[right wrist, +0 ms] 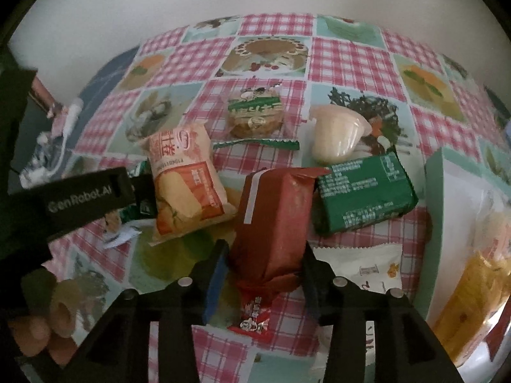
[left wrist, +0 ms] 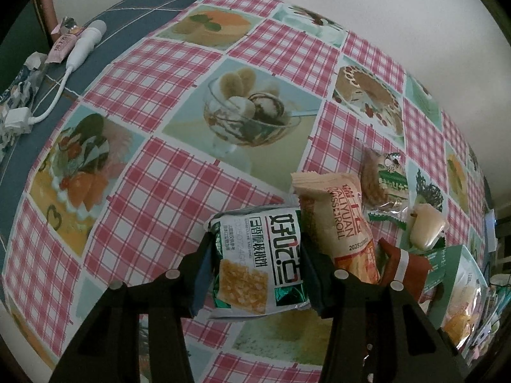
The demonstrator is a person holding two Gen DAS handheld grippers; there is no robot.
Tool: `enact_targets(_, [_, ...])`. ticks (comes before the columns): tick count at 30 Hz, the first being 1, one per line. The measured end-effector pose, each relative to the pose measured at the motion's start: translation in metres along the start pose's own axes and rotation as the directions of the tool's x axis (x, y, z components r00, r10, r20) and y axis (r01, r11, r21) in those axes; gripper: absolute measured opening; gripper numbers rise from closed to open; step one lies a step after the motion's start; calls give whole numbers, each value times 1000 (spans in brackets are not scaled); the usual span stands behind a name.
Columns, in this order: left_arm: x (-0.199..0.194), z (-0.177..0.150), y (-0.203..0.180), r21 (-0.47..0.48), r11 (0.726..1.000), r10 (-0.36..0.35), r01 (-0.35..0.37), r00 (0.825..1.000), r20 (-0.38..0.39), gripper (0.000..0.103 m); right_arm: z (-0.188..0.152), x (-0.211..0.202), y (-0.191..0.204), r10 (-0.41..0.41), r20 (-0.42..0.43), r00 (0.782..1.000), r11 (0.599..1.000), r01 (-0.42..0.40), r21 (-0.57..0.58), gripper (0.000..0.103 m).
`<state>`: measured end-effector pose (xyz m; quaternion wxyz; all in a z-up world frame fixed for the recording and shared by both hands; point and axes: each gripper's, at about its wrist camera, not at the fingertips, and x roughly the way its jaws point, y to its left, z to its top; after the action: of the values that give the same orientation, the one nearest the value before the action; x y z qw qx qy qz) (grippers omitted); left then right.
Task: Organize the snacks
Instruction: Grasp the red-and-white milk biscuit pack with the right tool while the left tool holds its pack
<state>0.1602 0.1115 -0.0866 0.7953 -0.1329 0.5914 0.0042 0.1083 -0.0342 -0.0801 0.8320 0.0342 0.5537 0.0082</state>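
Left gripper [left wrist: 257,263] clamped on white-green foil snack pack with yellow crispy picture [left wrist: 258,258], pads squeezing both sides, pack over pink gingham tabletop [left wrist: 166,185]. Peach Swiss-roll wrapper [left wrist: 345,226] just right of that pack, touching it. Right gripper [right wrist: 263,276] has shiny red-brown foil bar [right wrist: 271,220] between jaws; can't tell if pads actually press it. Relative to red-brown bar: dark green foil block [right wrist: 364,191] just right, touching; pale jelly cup [right wrist: 338,134] beyond; round cookie in clear-green wrapper [right wrist: 255,111] behind.
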Motion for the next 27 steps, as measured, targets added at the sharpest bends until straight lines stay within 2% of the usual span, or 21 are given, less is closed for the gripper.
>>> enact_targets(5, [-1, -1, 0, 6, 1000, 5, -5, 1000, 0, 52, 2, 5, 12, -81, 14, 997, 995, 81, -58, 49])
enact_targets(7, [1, 0, -1, 11, 1000, 8, -8, 1000, 0, 52, 3, 7, 14, -86, 16, 996, 995, 87, -59, 49])
enact_targets(13, [0, 0, -1, 11, 1000, -3, 3, 1000, -7, 52, 4, 6, 8, -75, 15, 997, 997, 75, -33, 47])
enact_targets(16, [-3, 1, -1, 10, 1000, -26, 26, 1000, -3, 52, 4, -1, 1, -31, 23, 999, 999, 31, -8, 47])
enact_targets(23, [-27, 7, -3, 19, 999, -43, 42, 997, 58, 52, 9, -29, -5, -5, 87, 996, 1000, 5, 9, 46])
enact_targets(27, [-49, 12, -1, 16, 999, -46, 45, 992, 116, 52, 15, -46, -7, 1, 126, 992, 1000, -3, 14, 32])
